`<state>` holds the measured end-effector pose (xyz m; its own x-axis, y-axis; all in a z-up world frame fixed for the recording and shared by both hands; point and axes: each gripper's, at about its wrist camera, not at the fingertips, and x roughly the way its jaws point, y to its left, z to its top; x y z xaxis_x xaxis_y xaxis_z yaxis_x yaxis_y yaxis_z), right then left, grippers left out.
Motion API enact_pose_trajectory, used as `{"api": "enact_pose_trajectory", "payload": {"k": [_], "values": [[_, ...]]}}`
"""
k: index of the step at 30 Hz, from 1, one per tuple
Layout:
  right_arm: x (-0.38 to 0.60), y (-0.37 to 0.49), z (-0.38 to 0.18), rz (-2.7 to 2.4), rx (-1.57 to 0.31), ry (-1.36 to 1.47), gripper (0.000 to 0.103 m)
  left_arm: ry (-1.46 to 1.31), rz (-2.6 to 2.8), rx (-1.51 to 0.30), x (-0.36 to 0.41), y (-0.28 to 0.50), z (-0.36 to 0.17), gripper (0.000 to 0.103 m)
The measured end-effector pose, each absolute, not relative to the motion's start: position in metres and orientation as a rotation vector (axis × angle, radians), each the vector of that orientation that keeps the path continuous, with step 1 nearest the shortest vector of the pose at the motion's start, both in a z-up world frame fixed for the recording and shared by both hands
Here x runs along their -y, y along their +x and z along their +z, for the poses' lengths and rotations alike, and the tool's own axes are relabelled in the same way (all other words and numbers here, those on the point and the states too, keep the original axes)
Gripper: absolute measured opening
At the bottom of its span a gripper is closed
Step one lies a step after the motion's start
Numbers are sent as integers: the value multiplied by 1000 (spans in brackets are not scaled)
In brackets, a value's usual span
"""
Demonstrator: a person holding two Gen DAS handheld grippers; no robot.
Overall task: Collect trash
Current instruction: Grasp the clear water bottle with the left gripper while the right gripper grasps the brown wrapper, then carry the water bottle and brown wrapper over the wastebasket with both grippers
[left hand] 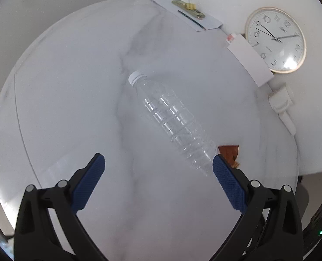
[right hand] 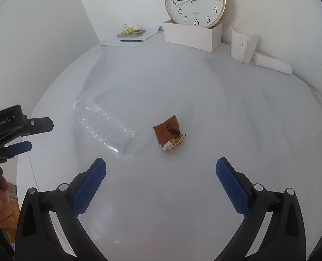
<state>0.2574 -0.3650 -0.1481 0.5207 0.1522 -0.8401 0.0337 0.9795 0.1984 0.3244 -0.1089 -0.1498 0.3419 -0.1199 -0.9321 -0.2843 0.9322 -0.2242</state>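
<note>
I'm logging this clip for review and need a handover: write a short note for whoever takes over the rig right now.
Left tongs: open, holding nothing, hovering over the table near the base of the plastic bottle.
Right tongs: open, holding nothing, facing the brown wrapper.
Trash: the clear, capped bottle lies on its side on the white marble table; the torn wrapper lies just beside its base.
Done: nothing collected yet; both pieces are untouched on the table.
Left: grasp the bottle and wrapper and bin them. No bin is in view.
</note>
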Motion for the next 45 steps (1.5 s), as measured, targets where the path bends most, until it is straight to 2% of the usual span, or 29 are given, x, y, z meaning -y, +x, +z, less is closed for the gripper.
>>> {"api": "enact_pose_trajectory", "payload": {"k": [6,15,17,19,26,32,34,36,38,39,41,42,45], "values": [[376,299,-180,51,-1071,275,100,-455,303,-1329,129,380,-195,95],[387,323,-203,49,-1093,340,100,-400,449,-1461,153,415,-244,95],[389,322,-205,49,-1094,339,100,-371,444,-1497,157,417,-252,91],[390,320,-207,50,-1098,332,100,-383,418,-1506,157,416,-255,72],[388,320,-215,61,-1113,335,92,-272,291,-1458,158,403,-252,70],[354,333,-222,115,-1113,225,86,-131,206,-1391,147,373,-244,69],[343,338,-226,123,-1126,170,80,-102,181,-1375,143,366,-242,69],[336,341,-233,123,-1152,136,60,-69,150,-1355,140,359,-237,69],[331,342,-236,112,-1163,112,49,-22,125,-1325,135,348,-232,68],[329,342,-236,101,-1163,98,36,-1,113,-1313,135,346,-229,68],[329,341,-235,92,-1164,98,34,28,80,-1289,132,334,-221,68],[329,341,-233,91,-1163,106,29,45,66,-1276,131,328,-217,68],[325,338,-228,91,-1158,101,29,53,35,-1255,125,317,-204,68]]}}
